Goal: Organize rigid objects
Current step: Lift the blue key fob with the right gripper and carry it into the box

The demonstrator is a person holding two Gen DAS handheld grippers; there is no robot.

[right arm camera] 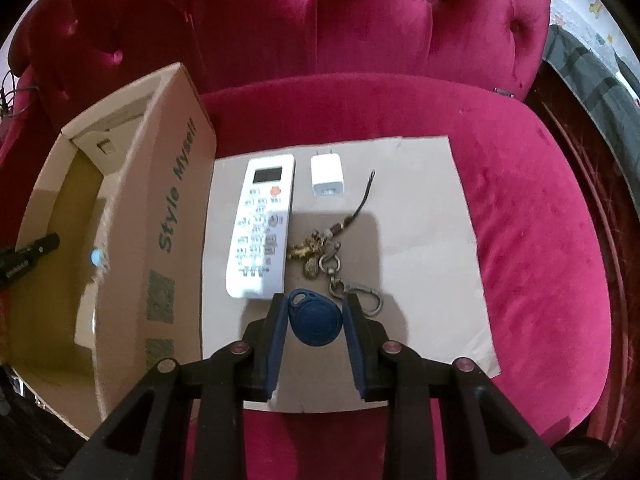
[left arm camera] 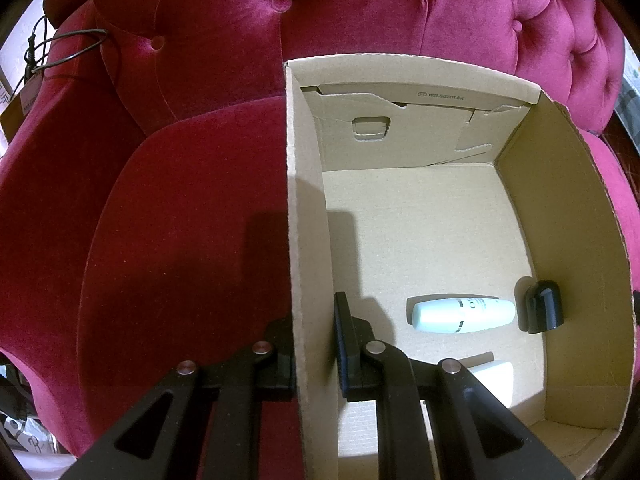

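Clamping box wall, left gripper; only right view shows right gripper pinching blue fob.

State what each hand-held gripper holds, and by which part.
Left hand-held gripper clamps the cardboard box's side wall. Right hand-held gripper holds the blue key fob by its side edges.

Both wrist cameras look steeply down, sharing the cardboard box.
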